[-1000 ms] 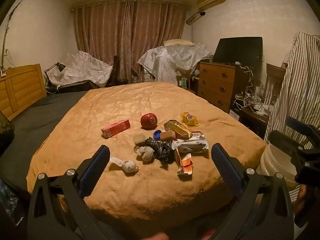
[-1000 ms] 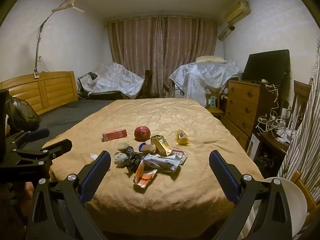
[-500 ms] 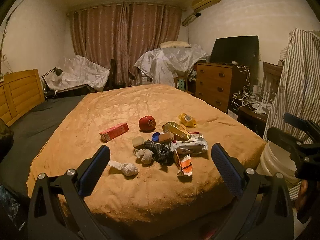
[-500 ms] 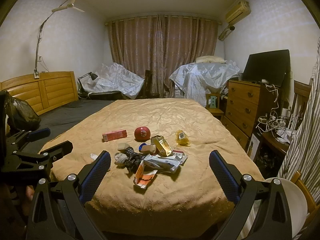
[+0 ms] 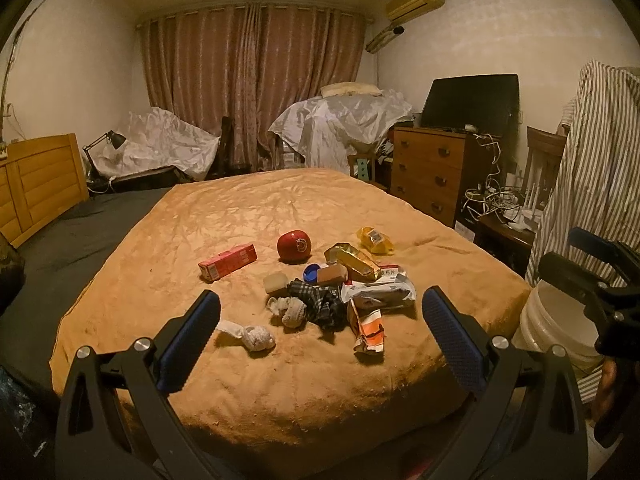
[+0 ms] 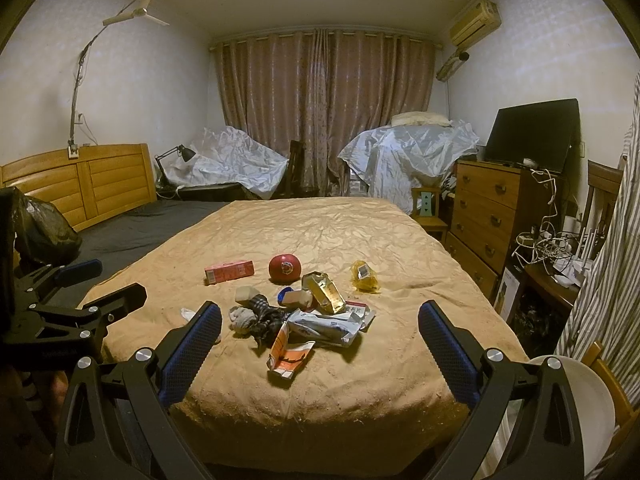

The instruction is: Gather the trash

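Dim amber light blurs all print on the wrappers. Trash pile sits mid-bed on the tan bedspread, well apart from both claws: torn orange carton, checked cloth partly covering a balled rag, red box and red ball beyond. Left gripper spread wide, empty; right gripper likewise. White bucket beside bed's right corner, half hidden by the right tool; its rim is cut off in right view. Dresser behind.
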`<state>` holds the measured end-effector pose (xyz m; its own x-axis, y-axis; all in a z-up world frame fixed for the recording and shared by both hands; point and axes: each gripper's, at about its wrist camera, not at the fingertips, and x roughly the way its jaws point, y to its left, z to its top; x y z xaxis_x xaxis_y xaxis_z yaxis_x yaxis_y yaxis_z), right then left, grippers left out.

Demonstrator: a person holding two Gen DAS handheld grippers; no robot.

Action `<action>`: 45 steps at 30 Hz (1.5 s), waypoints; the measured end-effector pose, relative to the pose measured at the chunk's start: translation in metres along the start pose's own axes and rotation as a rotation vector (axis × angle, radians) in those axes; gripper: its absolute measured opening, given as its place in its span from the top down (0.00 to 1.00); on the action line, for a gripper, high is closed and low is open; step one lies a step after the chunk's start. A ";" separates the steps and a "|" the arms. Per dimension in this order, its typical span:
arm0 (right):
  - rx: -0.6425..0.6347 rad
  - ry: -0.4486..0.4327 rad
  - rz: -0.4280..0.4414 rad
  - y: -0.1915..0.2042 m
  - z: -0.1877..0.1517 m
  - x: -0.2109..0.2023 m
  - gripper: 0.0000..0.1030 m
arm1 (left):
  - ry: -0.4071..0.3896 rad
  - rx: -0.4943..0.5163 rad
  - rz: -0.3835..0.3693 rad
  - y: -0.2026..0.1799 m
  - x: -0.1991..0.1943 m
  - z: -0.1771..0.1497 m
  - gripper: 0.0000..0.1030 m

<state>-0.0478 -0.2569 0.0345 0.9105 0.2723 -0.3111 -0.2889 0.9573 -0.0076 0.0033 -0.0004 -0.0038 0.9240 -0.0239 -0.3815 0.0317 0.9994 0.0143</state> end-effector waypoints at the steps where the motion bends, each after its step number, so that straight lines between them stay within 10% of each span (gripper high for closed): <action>1: 0.000 0.000 0.000 0.000 0.000 0.000 0.05 | 0.002 0.004 0.004 -0.001 0.000 0.000 0.05; 45: 0.008 0.013 0.001 0.000 -0.006 0.007 0.05 | 0.016 0.002 -0.001 -0.001 0.006 -0.007 0.05</action>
<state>-0.0433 -0.2555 0.0266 0.9064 0.2721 -0.3231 -0.2873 0.9578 0.0006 0.0066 -0.0014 -0.0123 0.9178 -0.0248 -0.3963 0.0337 0.9993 0.0154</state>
